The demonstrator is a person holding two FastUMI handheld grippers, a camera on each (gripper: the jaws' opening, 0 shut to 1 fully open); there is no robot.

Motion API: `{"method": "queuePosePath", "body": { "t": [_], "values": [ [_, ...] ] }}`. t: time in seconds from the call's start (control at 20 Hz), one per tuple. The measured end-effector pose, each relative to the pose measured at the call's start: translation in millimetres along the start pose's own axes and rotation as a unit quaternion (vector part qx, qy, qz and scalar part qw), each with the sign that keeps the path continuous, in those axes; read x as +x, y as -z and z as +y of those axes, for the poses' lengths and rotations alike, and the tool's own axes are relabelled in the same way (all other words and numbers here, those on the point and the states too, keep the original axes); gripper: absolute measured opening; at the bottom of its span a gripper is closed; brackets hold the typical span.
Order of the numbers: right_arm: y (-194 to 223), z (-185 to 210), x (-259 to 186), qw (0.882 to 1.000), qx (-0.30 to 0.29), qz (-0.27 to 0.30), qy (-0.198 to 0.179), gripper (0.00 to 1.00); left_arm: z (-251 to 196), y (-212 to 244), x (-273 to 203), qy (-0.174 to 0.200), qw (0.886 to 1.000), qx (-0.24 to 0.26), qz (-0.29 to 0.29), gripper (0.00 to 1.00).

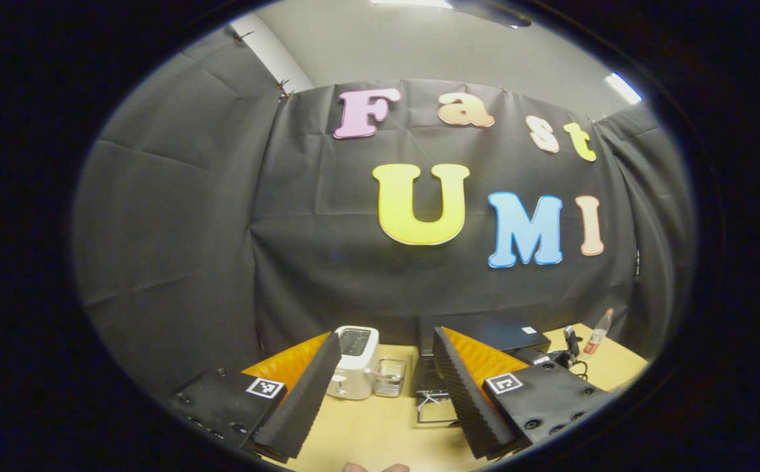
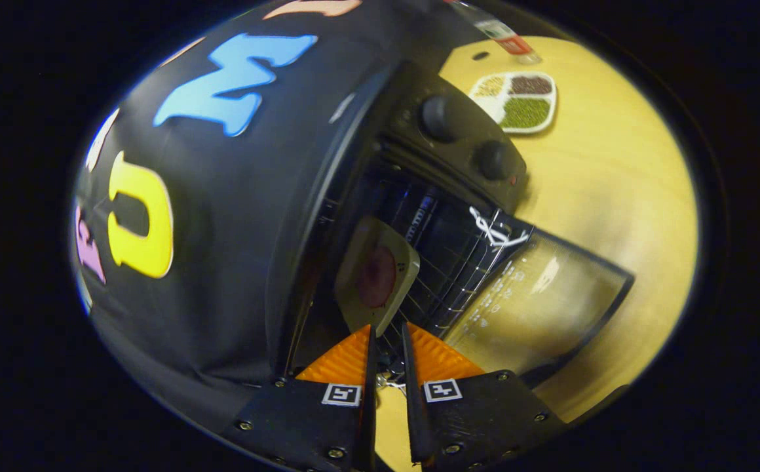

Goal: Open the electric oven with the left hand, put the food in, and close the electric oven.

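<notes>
Glass oven door [image 2: 544, 295] lay dropped open so the right claw [image 2: 386, 344], pinching the plate [image 2: 375, 275], could reach the rack; the left claw [image 1: 385, 387] hung spread.

Left gripper view is riding high and well back, facing the booth's back wall [image 1: 327, 262], w/ the table [image 1: 380, 432] low and far. It's catching the toaster [image 1: 354, 362] and the oven [image 1: 485, 337] at a distance. Right gripper view is sitting very near the same oven [image 2: 432, 170], rolled sideways, looking into its open cavity w/ the door [image 2: 537, 295] down. Both are sharing oven, table and wall.
</notes>
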State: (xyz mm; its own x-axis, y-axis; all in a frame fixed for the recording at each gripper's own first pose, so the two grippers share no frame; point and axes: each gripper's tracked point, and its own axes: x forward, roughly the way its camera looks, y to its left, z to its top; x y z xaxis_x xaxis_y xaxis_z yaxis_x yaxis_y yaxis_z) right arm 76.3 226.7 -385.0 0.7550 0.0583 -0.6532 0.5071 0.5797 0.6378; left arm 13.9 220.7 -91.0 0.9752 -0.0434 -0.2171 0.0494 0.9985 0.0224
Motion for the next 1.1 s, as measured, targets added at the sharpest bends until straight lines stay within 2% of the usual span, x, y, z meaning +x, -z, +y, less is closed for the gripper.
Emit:
{"method": "queuePosePath", "body": {
  "t": [0.05, 0.1, 0.15, 0.2, 0.25, 0.3, 0.35, 0.4, 0.45, 0.5, 0.55, 0.7, 0.75, 0.8, 0.85, 0.95, 1.0, 1.05, 1.1],
  "values": [
    [-3, 3, -17, 0.999, -0.040, 0.002, -0.011, 0.21, -7, 0, 1, 0.008, 1.000, 0.000, -0.002, 1.00],
    [-11, 6, -35, 0.996, -0.086, -0.005, -0.019, 0.21, -16, 1, 3, 0.013, 1.000, 0.001, -0.001, 0.96],
    [-21, 10, -52, 0.991, -0.133, -0.016, -0.028, 0.21, -23, 4, 5, 0.018, 1.000, 0.001, 0.001, 0.96],
    [-32, 16, -71, 0.983, -0.175, -0.030, -0.042, 0.21, -31, 5, 6, 0.024, 1.000, -0.002, 0.003, 1.00],
    [-43, 21, -88, 0.974, -0.217, -0.047, -0.052, 0.21, -40, 8, 8, 0.029, 1.000, -0.005, 0.004, 0.96],
    [-57, 29, -107, 0.962, -0.258, -0.067, -0.064, 0.21, -49, 9, 9, 0.034, 0.999, -0.008, 0.005, 1.00],
    [-71, 38, -126, 0.948, -0.297, -0.088, -0.075, 0.21, -58, 11, 10, 0.039, 0.999, -0.011, 0.005, 0.91],
    [-83, 49, -146, 0.933, -0.331, -0.107, -0.090, 0.21, -68, 10, 9, 0.045, 0.999, -0.015, 0.006, 1.00],
    [-91, 58, -163, 0.919, -0.361, -0.123, -0.099, 0.21, -78, 10, 9, 0.051, 0.999, -0.018, 0.006, 0.91],
    [-103, 62, -180, 0.907, -0.383, -0.142, -0.104, 0.21, -88, 7, 9, 0.057, 0.998, -0.018, 0.003, 0.92],
    [-114, 66, -196, 0.895, -0.402, -0.164, -0.105, 0.21, -98, 3, 9, 0.062, 0.998, -0.016, -0.001, 1.00],
    [-147, 89, -250, 0.854, -0.450, -0.234, -0.118, 0.21, -127, -15, 5, 0.077, 0.997, -0.006, -0.022, 1.00],
    [-155, 94, -269, 0.845, -0.456, -0.252, -0.124, 0.21, -133, -20, 4, 0.080, 0.996, -0.003, -0.028, 0.91],
    [-163, 99, -287, 0.838, -0.460, -0.262, -0.130, 0.21, -141, -23, 4, 0.083, 0.996, -0.003, -0.030, 0.95],
    [-170, 98, -294, 0.836, -0.463, -0.262, -0.132, 0.30, -150, -21, 10, 0.086, 0.996, -0.003, -0.030, 1.00],
    [-179, 92, -299, 0.836, -0.463, -0.265, -0.128, 0.66, -164, -14, 14, 0.094, 0.995, -0.005, -0.022, 0.91],
    [-184, 88, -301, 0.837, -0.460, -0.269, -0.125, 0.67, -167, -11, 13, 0.093, 0.995, -0.003, -0.019, 0.95],
    [-191, 81, -304, 0.838, -0.457, -0.272, -0.118, 0.58, -170, -6, 15, 0.095, 0.995, -0.003, -0.016, 1.00],
    [-197, 76, -305, 0.839, -0.457, -0.274, -0.112, 0.67, -174, -2, 16, 0.097, 0.995, -0.003, -0.011, 1.00]
  ]
}}
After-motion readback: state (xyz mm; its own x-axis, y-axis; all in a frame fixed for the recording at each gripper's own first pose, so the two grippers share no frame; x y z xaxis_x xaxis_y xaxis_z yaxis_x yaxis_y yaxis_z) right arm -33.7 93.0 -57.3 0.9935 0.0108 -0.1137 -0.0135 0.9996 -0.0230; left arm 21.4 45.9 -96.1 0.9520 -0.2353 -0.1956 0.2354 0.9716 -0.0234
